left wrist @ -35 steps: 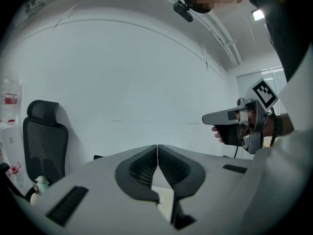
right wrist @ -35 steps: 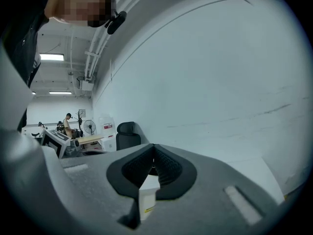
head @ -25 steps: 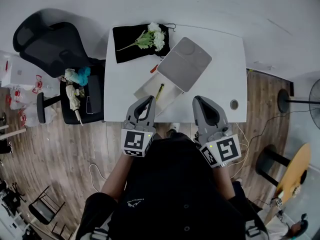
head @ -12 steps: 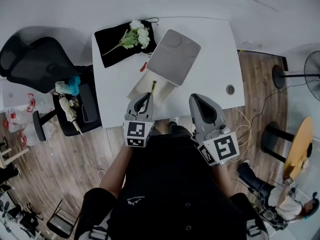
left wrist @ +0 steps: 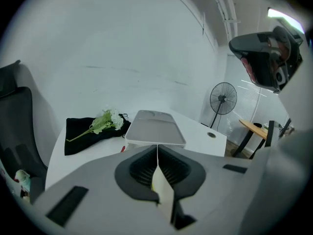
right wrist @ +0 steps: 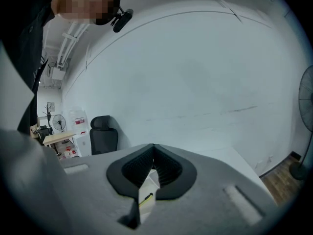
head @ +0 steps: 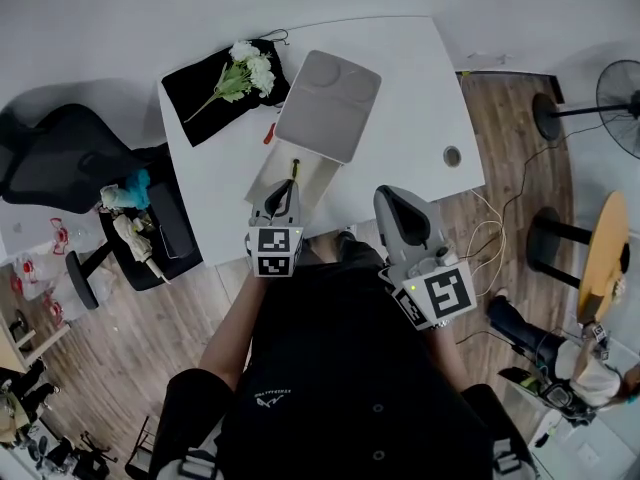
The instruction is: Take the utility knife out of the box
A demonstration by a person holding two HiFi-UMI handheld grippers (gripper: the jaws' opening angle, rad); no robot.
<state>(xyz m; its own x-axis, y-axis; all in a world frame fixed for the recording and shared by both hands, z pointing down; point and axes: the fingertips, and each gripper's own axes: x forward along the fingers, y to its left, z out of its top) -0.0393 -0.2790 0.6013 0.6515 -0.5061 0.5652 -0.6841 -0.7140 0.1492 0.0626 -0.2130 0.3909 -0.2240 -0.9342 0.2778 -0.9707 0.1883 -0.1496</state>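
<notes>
Utility knife (head: pixel 294 169), yellow and dark, is lying in the tray of the open box (head: pixel 312 176) on the white table (head: pixel 420 88), just ahead of the left gripper (head: pixel 284 188). The head view is showing the grey lid (head: pixel 328 104) sitting tilted over the tray's far end. The left gripper view is showing that lid (left wrist: pixel 155 128) but not the knife, which the gripper's own body is hiding. The right gripper view is catching a sliver of the knife (right wrist: pixel 146 198) through the gap beneath its jaws.

Both grippers are hovering at the table's near edge, clear of the box. The left gripper (left wrist: pixel 157 147) is holding its jaws pressed together with nothing between them, and the right gripper (right wrist: pixel 153 147) is doing the same. In the head view the right gripper (head: pixel 392 194) is sitting to the right of the tray, well apart from the knife.

A black cloth (head: pixel 215 80) is lying at the table's far left corner with white flowers (head: pixel 245 65) resting on it. A small red object (head: pixel 268 134), too small to identify, is lying between cloth and box. A round cable hole (head: pixel 452 155) is showing near the right edge. A black office chair (head: pixel 60 158) is standing on the wooden floor (head: pixel 130 328) at the left, a pedestal fan (head: pixel 612 93) and a round wooden table (head: pixel 605 258) at the right.
</notes>
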